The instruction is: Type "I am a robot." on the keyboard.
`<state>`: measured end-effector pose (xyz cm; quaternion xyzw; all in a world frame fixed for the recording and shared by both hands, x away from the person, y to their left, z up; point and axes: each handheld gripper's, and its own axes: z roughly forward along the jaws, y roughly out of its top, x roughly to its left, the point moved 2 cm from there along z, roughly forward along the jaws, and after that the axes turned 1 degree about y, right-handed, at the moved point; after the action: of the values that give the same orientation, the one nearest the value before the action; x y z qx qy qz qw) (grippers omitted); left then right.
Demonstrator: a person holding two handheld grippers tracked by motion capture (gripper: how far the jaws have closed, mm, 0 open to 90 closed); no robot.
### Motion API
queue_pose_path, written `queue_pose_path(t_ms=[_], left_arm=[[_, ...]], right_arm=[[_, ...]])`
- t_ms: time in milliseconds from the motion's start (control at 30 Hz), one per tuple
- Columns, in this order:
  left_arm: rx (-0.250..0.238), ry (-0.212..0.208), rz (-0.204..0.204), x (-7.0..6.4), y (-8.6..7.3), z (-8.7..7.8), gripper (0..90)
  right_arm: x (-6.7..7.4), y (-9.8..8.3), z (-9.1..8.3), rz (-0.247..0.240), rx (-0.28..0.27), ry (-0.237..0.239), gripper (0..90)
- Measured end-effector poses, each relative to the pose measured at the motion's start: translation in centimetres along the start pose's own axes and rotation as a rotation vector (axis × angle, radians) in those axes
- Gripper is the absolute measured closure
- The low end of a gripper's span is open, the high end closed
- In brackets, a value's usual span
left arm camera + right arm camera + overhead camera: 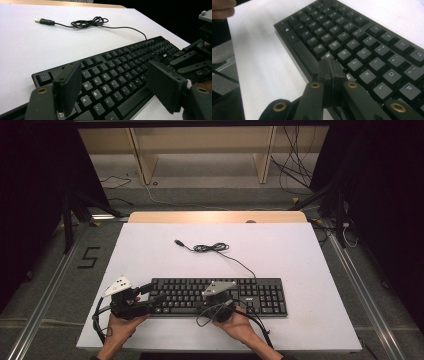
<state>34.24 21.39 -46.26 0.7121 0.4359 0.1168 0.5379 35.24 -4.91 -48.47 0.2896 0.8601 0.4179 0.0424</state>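
1. A black keyboard (220, 296) lies flat on the white desk (150, 255), near the edge closest to the person and roughly centred left to right.
2. Its thin black cable (216, 248) runs from the back edge toward the middle of the desk, bunches into a loose coil there, and ends in a plug (44, 21) lying flat on the white surface, well apart from the keyboard.
3. The left gripper (145, 295) sits at the keyboard's left end, held in the person's left hand (122, 322). In the left gripper view its jaws stand wide apart over the left-hand letter keys, with nothing pressed between them.
4. The right gripper (216, 296) is over the keyboard's near edge, about midway along, held in the right hand (237, 322). In the right gripper view its jaws are pressed flat together with nothing between them, the tips just above the bottom letter row near the space bar (305, 58); whether they touch a key I cannot tell.
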Motion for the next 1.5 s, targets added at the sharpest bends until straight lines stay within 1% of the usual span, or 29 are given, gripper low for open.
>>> queue_pose_path(t_ms=[333, 500, 533, 567, 667, 867, 933, 967, 1067, 1133, 1200, 1267, 1333, 1400, 1500], left_arm=[[0.001, 0.001, 0.001, 0.0, 0.0, 0.0, 28.2], [0.005, 0.001, 0.003, 0.1, 0.0, 0.0, 28.2], [0.005, 0.001, 0.003, 0.1, 0.0, 0.0, 28.2], [0.005, 0.001, 0.003, 0.0, 0.0, 0.0, 28.2], [0.005, 0.003, -0.001, 0.0, -0.1, 0.1, 28.2], [0.007, 0.006, 0.001, 0.1, -0.1, 0.1, 28.2], [0.008, 0.006, 0.0, 0.2, -0.1, 0.1, 28.2], [0.009, 0.007, -0.002, 0.2, -0.1, 0.1, 28.2], [0.014, 0.012, -0.003, 0.4, -0.1, 0.1, 28.2], [0.016, 0.014, -0.004, 0.4, -0.1, 0.2, 28.3], [0.022, 0.018, -0.004, 0.5, -0.2, 0.3, 28.7], [0.029, 0.023, -0.009, 0.5, -0.2, 0.5, 29.5], [0.04, 0.027, -0.01, 0.6, -0.3, 0.6, 31.2], [0.051, 0.032, -0.013, 0.7, -0.4, 0.7, 33.2], [0.064, 0.043, -0.018, 0.9, -0.5, 0.8, 38.4]], right_arm=[[-0.1, -0.3, 0.7, -0.007, 0.033, -0.011, 90.0], [-0.1, -0.4, 1.0, -0.01, 0.036, -0.014, 90.0], [-0.1, -0.5, 1.2, -0.007, 0.048, -0.021, 90.0], [-0.1, -0.6, 1.2, -0.004, 0.035, -0.021, 90.0], [0.1, -0.6, 1.3, -0.021, 0.039, -0.029, 90.0], [0.0, -0.5, 1.2, -0.004, 0.033, -0.023, 90.0], [-0.1, -0.5, 0.9, 0.013, 0.017, -0.006, 85.3], [-0.2, -0.4, 0.7, 0.02, 0.004, -0.001, 84.4], [-0.3, -0.1, -0.1, 0.029, -0.04, 0.009, 77.9], [-0.4, 0.0, -0.7, 0.035, -0.059, 0.011, 75.5], [-0.5, 0.1, -1.2, 0.043, -0.076, 0.01, 69.2], [-0.8, 0.1, -1.8, 0.051, -0.089, 0.014, 65.8], [-1.0, 0.1, -2.3, 0.059, -0.104, 0.009, 60.3], [-1.2, 0.1, -2.9, 0.067, -0.114, 0.005, 57.0], [-1.5, 0.1, -3.5, 0.075, -0.129, -0.002, 51.2]])
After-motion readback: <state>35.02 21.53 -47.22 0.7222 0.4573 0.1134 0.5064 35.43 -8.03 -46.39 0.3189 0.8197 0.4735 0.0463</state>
